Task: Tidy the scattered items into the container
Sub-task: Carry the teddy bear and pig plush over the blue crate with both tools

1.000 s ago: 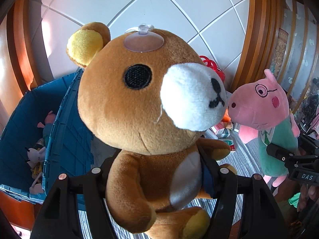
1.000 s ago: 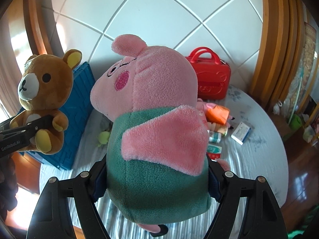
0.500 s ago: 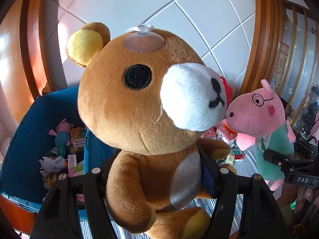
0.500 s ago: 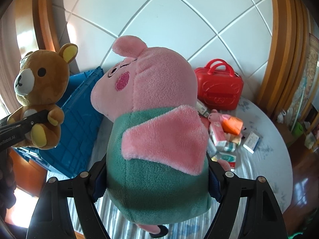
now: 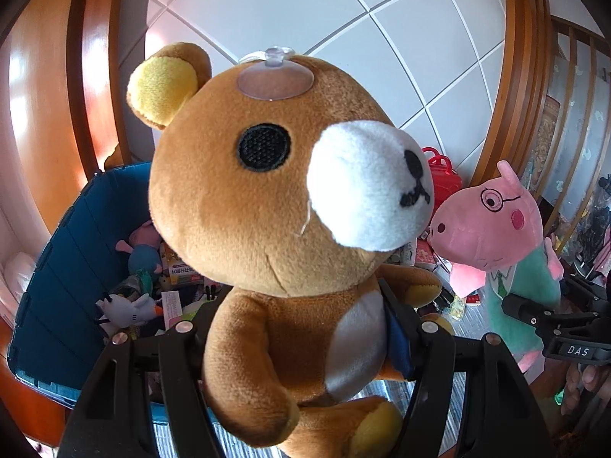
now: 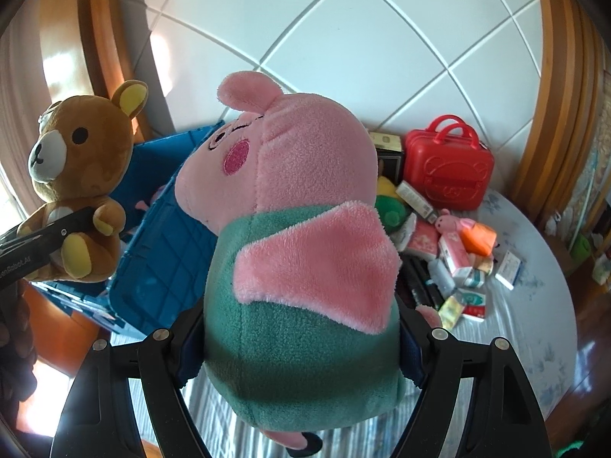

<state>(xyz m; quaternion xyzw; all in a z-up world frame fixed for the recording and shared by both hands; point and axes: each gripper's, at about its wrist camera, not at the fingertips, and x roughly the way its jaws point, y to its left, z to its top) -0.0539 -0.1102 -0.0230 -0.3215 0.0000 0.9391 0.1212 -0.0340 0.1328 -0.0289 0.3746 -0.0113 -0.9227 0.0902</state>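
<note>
Since each hand-held gripper, left (image 5: 301,328) and right (image 6: 301,336), is clamped round a soft toy, the bear (image 5: 282,206) or pig (image 6: 290,236) could be dropped short of the blue bin (image 5: 57,267) at the left.

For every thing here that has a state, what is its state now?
Brown plush bear: held off the table, upright.
Pink plush pig in green shirt: held off the table, upright.
Left gripper: jaws shut on the bear.
Right gripper: jaws shut on the pig.
Blue plastic crate: open, partly filled.
Red toy suitcase: closed, upright.
</note>
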